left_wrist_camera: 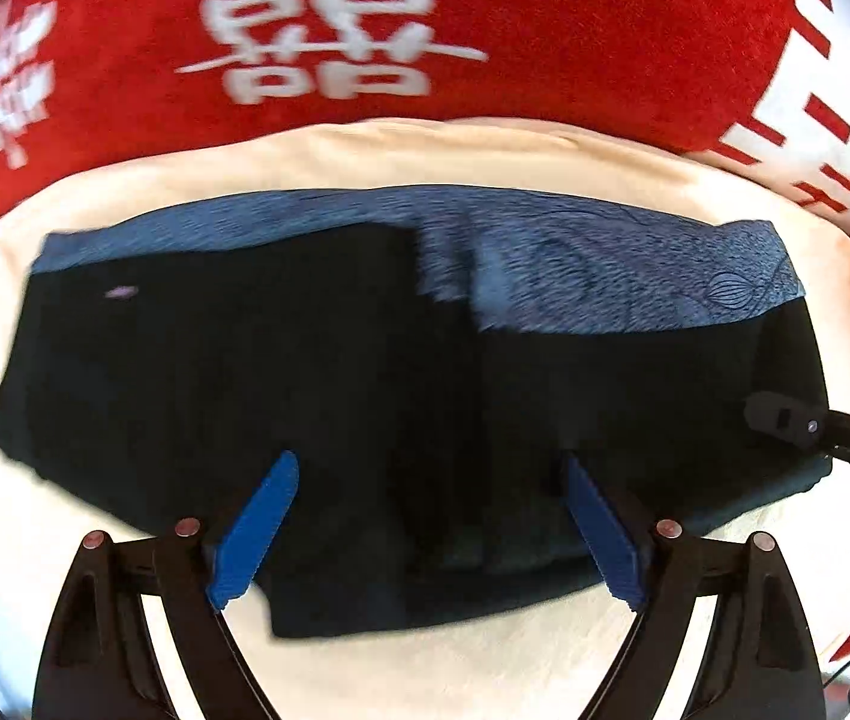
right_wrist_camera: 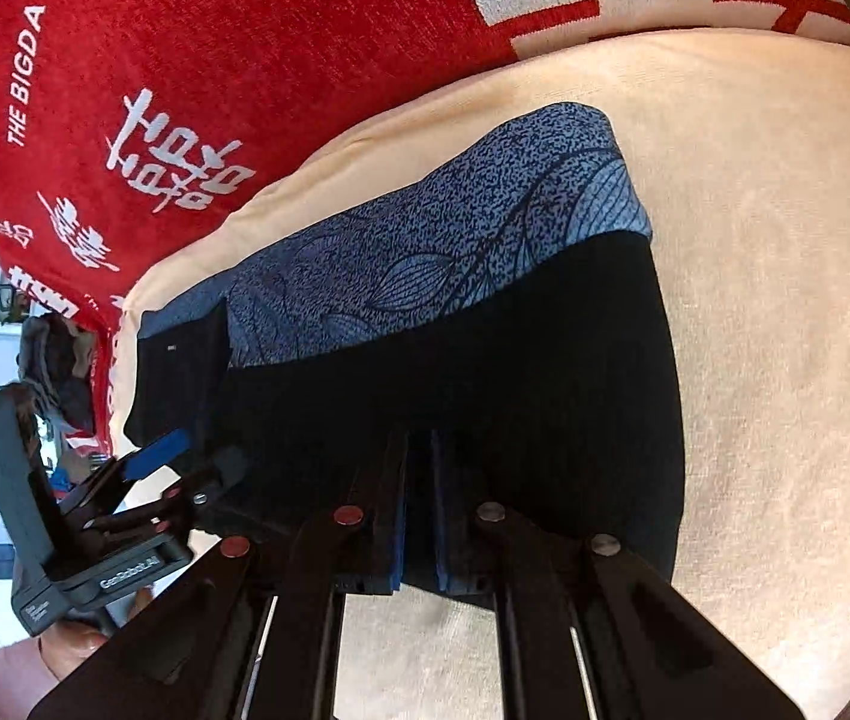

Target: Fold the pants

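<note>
The black pants with a blue patterned waistband lie folded on a cream cloth. My left gripper is open, its blue fingertips spread above the near edge of the pants, holding nothing. My right gripper is shut on the near edge of the pants, with fabric pinched between its blue pads. The right gripper also shows at the right edge of the left wrist view. The left gripper shows at the left of the right wrist view, above the pants' end.
A red blanket with white characters lies under and behind the cream cloth. A pile of clothes sits far left in the right wrist view. A hand holds the left gripper's handle.
</note>
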Demonstrator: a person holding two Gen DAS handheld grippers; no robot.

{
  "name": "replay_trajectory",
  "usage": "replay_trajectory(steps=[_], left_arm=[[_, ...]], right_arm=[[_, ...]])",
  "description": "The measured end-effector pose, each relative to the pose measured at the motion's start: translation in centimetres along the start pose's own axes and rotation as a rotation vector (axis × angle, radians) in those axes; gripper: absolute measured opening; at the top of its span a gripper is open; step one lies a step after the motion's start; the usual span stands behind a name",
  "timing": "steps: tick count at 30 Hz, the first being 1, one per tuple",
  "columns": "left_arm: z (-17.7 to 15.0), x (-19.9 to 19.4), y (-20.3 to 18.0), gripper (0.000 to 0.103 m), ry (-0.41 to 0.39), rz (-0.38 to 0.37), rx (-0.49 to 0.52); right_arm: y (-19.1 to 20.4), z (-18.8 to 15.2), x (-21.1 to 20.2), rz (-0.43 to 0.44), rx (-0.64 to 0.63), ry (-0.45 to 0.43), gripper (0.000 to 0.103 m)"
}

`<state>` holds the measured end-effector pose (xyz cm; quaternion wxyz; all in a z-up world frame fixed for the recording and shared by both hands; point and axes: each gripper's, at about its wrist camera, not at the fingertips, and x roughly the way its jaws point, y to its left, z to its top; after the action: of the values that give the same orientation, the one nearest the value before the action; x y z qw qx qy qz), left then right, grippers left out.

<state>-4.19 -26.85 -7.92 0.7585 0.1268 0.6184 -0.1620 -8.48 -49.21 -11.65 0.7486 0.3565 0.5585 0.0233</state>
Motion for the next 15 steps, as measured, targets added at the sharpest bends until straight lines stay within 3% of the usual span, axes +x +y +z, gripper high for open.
replay_trajectory(steps=[5,9,15], left_arm=[[-2.0,-1.1,1.7,0.090,0.009,0.029,-0.087],[-3.2,-0.9,2.9,0.090,0.031,0.013,-0.136],[-3.6,-0.6,5.2,0.090,0.051,0.013,-0.108]], right_arm=[[1.1,-0.6,-0.3,-0.016,-0.042,0.001,0.017],[3.2,-1.4,-0.5,-0.050,-0.087,-0.003,0.042],[8.2,-2.9,0.5,-0.095,-0.151,-0.015,0.044]])
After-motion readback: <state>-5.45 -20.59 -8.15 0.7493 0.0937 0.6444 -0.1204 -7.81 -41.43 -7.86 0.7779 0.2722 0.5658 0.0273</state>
